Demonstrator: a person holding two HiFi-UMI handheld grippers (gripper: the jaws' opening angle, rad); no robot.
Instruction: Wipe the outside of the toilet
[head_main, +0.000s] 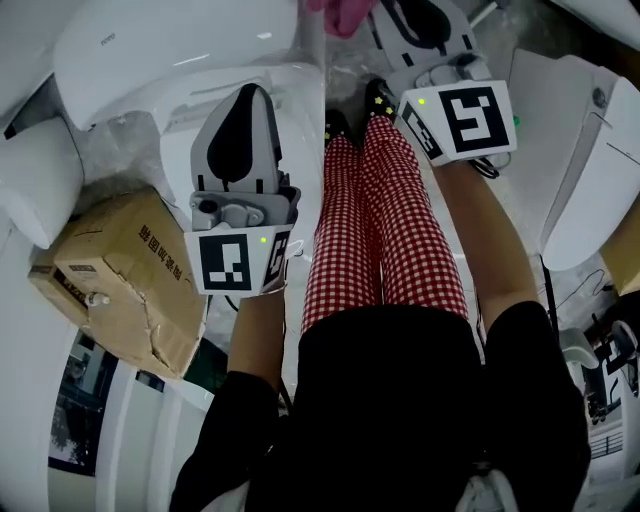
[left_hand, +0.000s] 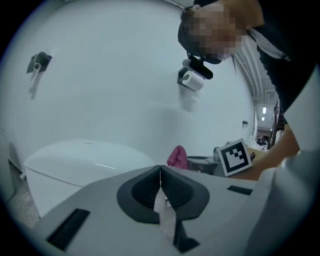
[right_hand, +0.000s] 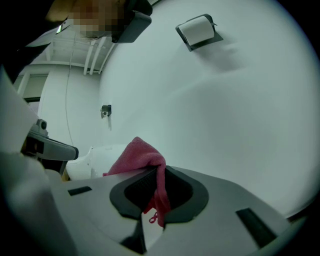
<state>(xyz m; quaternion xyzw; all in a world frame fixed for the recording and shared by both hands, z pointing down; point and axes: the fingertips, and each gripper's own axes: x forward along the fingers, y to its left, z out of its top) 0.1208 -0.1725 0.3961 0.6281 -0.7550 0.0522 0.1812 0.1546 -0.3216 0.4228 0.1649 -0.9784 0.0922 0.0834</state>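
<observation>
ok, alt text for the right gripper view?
The right gripper has its claw shut on a pink cloth that bunches up above it. Behind: a white wall, a white toilet at left, a paper-roll holder up top.

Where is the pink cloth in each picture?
Head view: pink cloth at the top edge, near the middle.
Left gripper view: small, near the centre.
Right gripper view: centre, pinched by the right gripper.
Shared landmark: the white toilet, left of the cloth in every view.
</observation>
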